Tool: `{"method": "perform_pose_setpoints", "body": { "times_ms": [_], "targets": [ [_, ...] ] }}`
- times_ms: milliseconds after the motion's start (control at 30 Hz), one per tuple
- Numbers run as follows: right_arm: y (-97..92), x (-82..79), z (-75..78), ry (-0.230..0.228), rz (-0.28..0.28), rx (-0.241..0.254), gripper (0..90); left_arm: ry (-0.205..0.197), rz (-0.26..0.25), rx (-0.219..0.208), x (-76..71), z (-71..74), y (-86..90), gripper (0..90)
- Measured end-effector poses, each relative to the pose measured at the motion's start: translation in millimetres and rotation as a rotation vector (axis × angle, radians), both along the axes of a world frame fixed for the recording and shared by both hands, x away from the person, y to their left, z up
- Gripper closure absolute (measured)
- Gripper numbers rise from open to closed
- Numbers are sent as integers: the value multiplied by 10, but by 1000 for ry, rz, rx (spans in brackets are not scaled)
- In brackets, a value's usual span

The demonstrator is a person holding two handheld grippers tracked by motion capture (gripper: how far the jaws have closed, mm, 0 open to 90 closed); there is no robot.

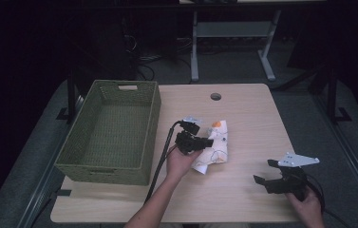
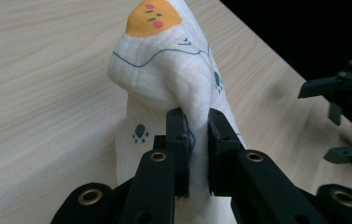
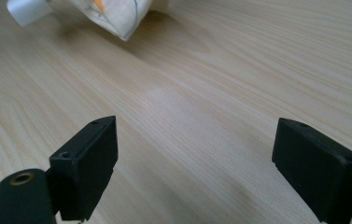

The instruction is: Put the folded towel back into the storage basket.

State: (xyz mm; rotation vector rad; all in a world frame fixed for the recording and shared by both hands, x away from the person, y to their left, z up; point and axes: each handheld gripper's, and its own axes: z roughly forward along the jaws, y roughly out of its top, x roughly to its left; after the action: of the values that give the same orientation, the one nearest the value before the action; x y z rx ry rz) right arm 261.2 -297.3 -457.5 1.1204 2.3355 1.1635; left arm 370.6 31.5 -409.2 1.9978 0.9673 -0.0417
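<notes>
A white cloth (image 1: 214,142) printed with an orange face and blue paw marks lies bunched at the middle of the wooden table (image 1: 248,109). My left gripper (image 1: 208,142) is shut on a fold of the cloth (image 2: 164,70), with both pads (image 2: 178,135) pinching the fabric and lifting it into a peak. My right gripper (image 1: 264,172) rests near the table's front right, open, its jaws wide apart over bare wood (image 3: 197,154). An edge of the cloth (image 3: 117,16) shows at the top of the right gripper view.
A green woven basket (image 1: 138,166) with handle cutouts stands on the left part of the table. A round cable hole (image 1: 215,96) sits near the far edge. Dark floor and desk legs lie beyond the table.
</notes>
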Motion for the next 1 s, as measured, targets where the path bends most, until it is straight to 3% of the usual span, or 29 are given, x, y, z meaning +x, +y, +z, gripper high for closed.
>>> {"method": "perform_pose_setpoints", "body": {
  "times_ms": [267, 533, 1000],
  "targets": [
    [9, 3, -3, 1, 0, -4, 139, 25, -22, -101, -46, 155, 61, 817],
    [9, 3, -3, 1, -1, -3, 139, 40, -28, -146, -69, 279, 152, 814],
    [30, 9, -8, 3, 1, -11, 139, 63, -59, -181, -103, 489, 336, 811]
  ]
}}
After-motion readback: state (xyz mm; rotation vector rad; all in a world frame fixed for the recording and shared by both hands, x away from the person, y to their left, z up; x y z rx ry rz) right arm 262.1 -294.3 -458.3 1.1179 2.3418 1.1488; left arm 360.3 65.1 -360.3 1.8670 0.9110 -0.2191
